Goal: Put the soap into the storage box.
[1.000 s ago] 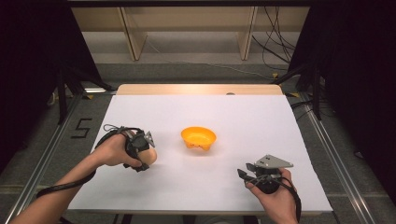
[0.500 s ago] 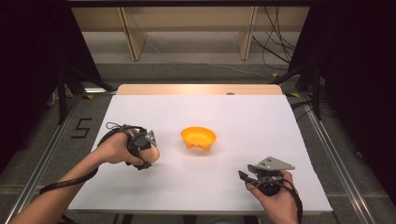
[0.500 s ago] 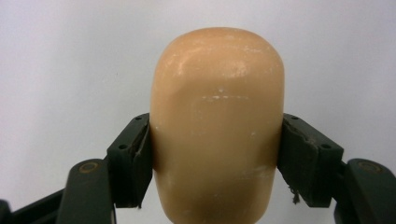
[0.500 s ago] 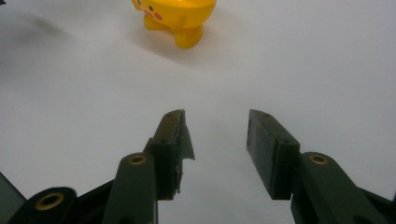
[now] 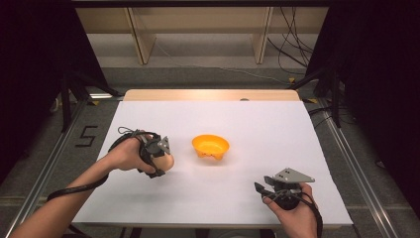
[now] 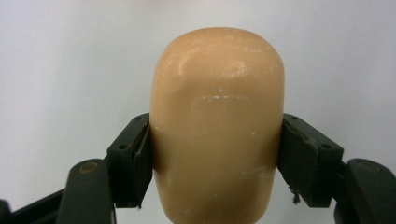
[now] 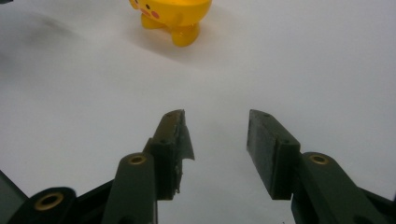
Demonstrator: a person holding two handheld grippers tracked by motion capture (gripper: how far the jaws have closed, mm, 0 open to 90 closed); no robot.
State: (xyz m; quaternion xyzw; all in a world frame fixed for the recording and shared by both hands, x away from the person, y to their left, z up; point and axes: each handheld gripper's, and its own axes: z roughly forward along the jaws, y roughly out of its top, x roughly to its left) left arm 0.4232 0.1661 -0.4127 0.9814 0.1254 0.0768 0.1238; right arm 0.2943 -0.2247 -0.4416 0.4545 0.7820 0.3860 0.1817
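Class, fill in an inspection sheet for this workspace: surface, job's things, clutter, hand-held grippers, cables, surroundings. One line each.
Surface: white table top, wooden strip at its far edge.
Job's things: tan rounded block clamped between the jaws; orange bowl mid-table, standing on small feet.
Clutter: nothing seen.
Grippers: left hand-held gripper shut on the block; right hand-held gripper open, jaws have just been opening, nothing between them.
Cables: black cable trails along the left forearm; loose cables on the floor beyond.
Surroundings: wooden frame legs behind, dark curtains at both sides.
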